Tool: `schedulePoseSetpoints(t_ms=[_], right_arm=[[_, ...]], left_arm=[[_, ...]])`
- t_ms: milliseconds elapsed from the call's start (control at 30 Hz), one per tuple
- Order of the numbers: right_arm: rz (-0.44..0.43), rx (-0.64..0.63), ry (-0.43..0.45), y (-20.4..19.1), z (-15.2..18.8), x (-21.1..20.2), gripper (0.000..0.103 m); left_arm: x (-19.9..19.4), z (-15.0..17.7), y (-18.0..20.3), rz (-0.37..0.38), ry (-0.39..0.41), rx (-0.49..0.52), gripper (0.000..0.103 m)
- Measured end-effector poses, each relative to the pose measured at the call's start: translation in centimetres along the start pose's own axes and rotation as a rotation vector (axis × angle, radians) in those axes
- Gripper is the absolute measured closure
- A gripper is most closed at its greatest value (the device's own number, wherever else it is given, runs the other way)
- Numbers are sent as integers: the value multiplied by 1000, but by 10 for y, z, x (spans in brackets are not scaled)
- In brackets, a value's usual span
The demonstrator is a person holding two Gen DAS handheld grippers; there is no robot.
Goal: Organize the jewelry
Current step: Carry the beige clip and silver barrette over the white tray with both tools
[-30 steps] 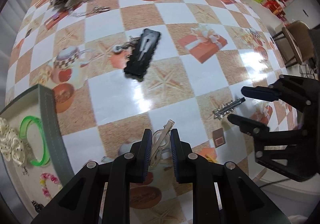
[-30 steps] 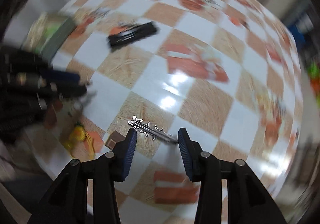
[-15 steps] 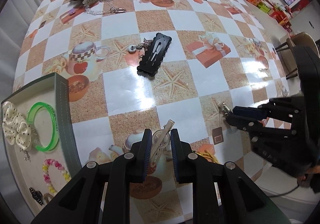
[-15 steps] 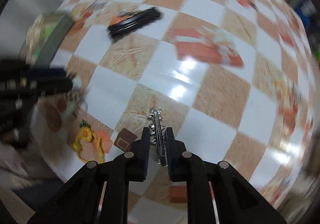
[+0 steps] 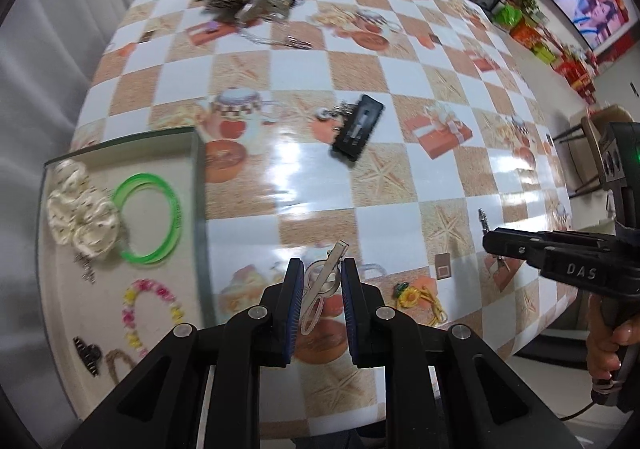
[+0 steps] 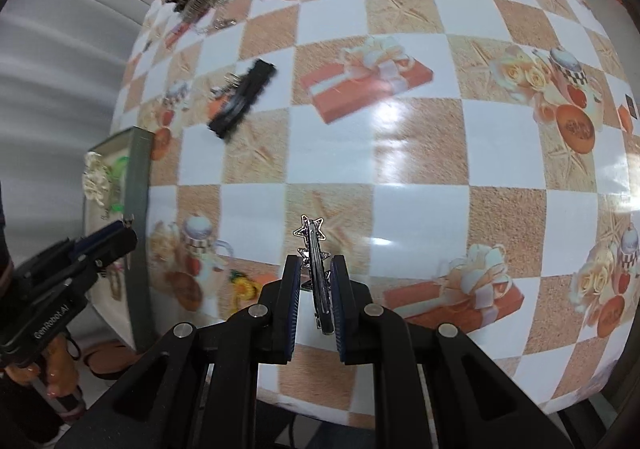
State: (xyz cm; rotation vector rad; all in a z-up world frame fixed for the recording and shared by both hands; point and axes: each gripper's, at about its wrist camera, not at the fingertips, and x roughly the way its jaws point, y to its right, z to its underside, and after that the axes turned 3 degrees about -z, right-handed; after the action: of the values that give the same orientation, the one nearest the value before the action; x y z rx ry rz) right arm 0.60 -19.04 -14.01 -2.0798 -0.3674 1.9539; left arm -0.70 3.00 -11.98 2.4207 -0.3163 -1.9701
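Two claws (image 5: pixel 320 289) (image 6: pixel 314 289), hair clips (image 5: pixel 324 281) (image 6: pixel 316 269) pinched between

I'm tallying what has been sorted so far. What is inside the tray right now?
The tray holds a cream scrunchie, a green bangle, a beaded bracelet, a black claw clip and a brown item. The left gripper's arm covers the tray's near corner.

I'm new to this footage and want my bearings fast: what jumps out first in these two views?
Each gripper is shut on a hair clip above the checkered tablecloth: the left gripper holds a plain silver clip, the right gripper a star-tipped clip. At the table's left edge, a tray holds a bright green bangle and a cream scrunchie, and a black card lies mid-table.
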Motion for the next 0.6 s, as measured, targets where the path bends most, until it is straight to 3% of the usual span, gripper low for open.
schedulePoseSetpoints(t_ms=[167, 600], right_arm=[[-38, -33, 13, -25, 1, -9, 87], [-129, -268, -40, -154, -19, 24, 87]], left_arm=[[-16, 12, -28, -18, 23, -59, 79], [-42, 73, -122, -105, 49, -304, 79]])
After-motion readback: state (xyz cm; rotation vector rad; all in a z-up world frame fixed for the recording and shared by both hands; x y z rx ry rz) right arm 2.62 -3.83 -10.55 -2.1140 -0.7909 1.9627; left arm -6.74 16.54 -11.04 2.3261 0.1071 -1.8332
